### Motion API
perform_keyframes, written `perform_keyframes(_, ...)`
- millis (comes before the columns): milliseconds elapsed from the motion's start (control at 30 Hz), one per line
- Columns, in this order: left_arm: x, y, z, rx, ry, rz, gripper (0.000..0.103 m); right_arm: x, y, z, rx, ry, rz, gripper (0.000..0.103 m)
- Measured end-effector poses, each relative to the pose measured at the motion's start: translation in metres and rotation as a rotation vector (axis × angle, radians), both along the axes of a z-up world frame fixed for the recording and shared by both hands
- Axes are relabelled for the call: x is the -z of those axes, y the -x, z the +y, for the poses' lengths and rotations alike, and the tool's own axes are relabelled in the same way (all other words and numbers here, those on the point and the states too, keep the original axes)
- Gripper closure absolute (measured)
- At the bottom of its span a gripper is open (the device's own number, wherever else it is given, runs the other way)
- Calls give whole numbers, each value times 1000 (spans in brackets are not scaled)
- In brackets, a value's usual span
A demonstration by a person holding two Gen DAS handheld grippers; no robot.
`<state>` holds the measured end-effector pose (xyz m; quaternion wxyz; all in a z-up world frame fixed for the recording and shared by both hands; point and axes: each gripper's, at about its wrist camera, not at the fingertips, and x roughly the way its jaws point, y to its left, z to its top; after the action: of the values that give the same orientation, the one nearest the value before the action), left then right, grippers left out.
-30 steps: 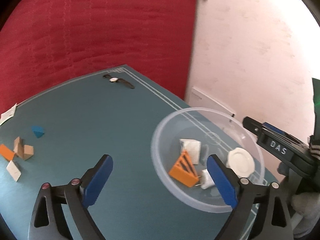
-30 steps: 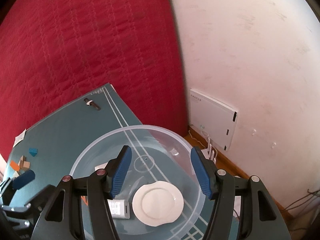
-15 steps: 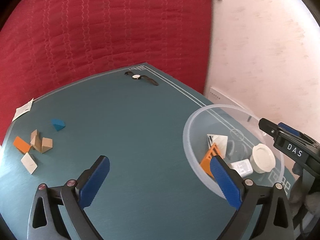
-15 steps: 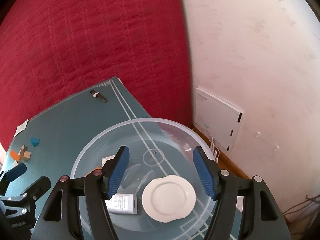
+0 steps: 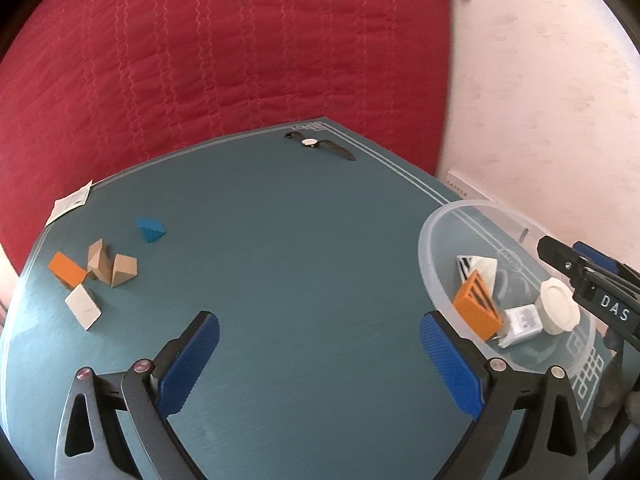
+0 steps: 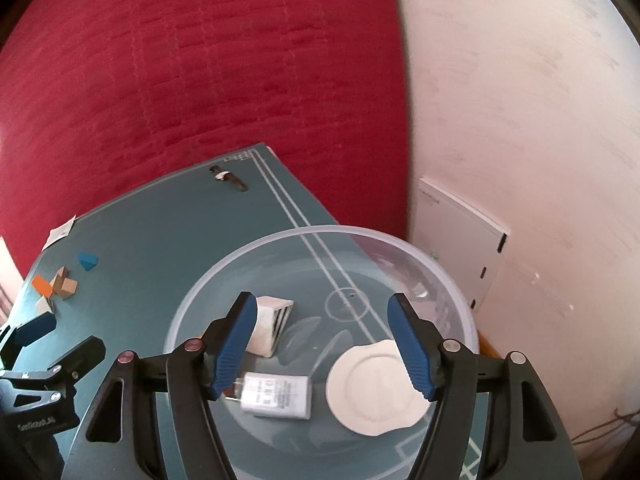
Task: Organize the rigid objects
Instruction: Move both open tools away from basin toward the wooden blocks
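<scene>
The left gripper (image 5: 320, 350) hangs over bare teal surface (image 5: 304, 248), jaws wide and empty. The right gripper (image 6: 322, 342), jaws just opening, holds nothing above the clear plastic bowl (image 6: 280, 242) containing a white scalloped disc (image 6: 374, 390), possibly a lid, among 4 pieces.

My left claw (image 5: 320, 354) and right claw (image 6: 322, 344): black frames, ribbed blue pads, silver rivets, white "DAS" lettering.

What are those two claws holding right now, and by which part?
Nothing. The left gripper stands open over bare table; the right gripper, its jaws just opening, hangs empty above the bowl.
</scene>
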<state>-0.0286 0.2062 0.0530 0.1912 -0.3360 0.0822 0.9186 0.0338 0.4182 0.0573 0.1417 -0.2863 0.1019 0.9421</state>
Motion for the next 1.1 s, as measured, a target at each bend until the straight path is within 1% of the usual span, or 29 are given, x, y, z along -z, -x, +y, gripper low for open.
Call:
perform_keyframes(200,-1,2,-16,-35,5,4,1,1,4,-18,-53,-14,-1,33)
perform_keyframes(300,-1,5,-27,-62,7,5,1,0,6,-34,-99,-32,0,33)
perform_keyframes(600,2,18,-62,-167,14,-17,1,-9,17,-80,-218,-74,13,31)
perform_keyframes(767,3,20,-80,-206,10,-22,1,-5,27,-100,-280,-67,-10,31)
perform_keyframes(967,4,29,-101,-265,11,-33,1,4,40,-117,-328,-45,-45,30)
perform_keyframes(1100,6,39,-118,-312,12,-61,1,10,46,-133,-371,-53,-60,30)
